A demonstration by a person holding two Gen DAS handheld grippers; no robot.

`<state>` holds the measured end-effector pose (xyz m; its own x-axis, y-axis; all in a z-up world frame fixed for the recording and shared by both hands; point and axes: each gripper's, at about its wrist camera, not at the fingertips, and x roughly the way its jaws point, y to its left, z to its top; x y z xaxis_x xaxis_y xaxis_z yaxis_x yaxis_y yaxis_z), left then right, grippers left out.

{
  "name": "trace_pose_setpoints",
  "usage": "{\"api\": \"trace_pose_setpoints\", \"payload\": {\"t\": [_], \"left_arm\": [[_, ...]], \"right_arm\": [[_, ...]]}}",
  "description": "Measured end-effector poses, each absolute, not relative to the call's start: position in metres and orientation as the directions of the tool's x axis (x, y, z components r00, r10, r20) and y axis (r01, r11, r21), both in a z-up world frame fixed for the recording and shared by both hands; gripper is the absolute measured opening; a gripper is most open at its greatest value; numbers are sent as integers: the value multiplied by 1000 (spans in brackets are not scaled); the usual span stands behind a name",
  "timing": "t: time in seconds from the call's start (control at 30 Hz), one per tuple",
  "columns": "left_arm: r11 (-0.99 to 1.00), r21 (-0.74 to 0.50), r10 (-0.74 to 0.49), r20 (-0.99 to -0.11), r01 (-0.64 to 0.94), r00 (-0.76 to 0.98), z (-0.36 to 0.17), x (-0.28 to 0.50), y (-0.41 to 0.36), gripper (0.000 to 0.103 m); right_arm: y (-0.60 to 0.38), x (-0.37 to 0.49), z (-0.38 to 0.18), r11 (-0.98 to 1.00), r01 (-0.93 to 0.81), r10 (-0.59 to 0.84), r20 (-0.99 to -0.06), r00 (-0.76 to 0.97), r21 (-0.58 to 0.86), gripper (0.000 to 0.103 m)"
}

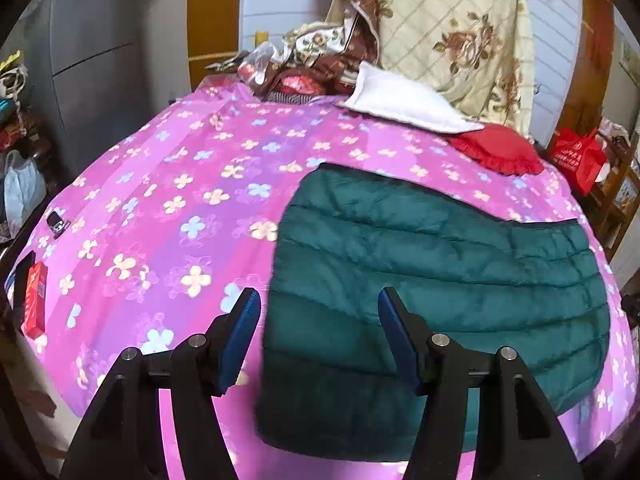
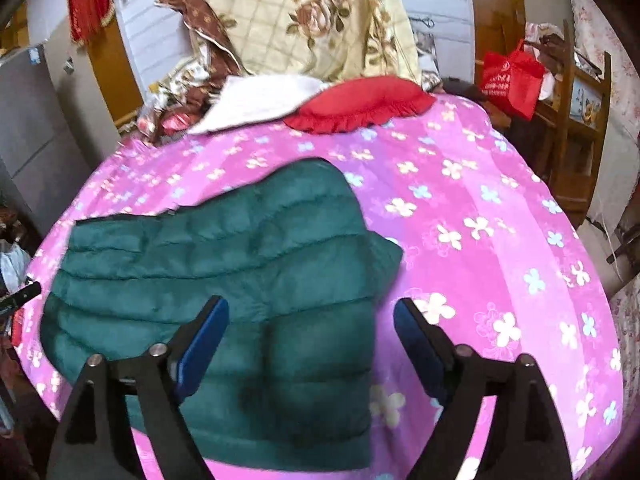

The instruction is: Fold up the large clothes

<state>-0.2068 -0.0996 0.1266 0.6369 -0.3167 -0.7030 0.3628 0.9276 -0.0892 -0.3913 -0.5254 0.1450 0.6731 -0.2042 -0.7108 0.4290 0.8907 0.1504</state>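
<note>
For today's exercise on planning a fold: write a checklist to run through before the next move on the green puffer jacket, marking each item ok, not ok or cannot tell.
1. Left tool open and empty: ok.
2. Right tool open and empty: ok.
3. Green puffer jacket lies flat on the pink flowered bedspread: ok.
4. Nothing rests on the jacket: ok.
5. Red cushion and white pillow lie apart from the jacket: ok.
6. Sleeves already tucked in: cannot tell.
</note>
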Motion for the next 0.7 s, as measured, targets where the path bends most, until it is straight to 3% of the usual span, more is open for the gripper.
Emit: {"api": "trace_pose_setpoints", "payload": {"t": [0.33,0.7], "left_arm": [[920,-53,-323,-668,389,670,128,-248,-131,43],[928,-3,-291,-631,373,719,132,-270,-143,43]], "right_arm": [[-459,-396,159,907,384,-194,-642,742,171,93],[-405,-384,149,935,345,-217,-630,745,87,97]]}}
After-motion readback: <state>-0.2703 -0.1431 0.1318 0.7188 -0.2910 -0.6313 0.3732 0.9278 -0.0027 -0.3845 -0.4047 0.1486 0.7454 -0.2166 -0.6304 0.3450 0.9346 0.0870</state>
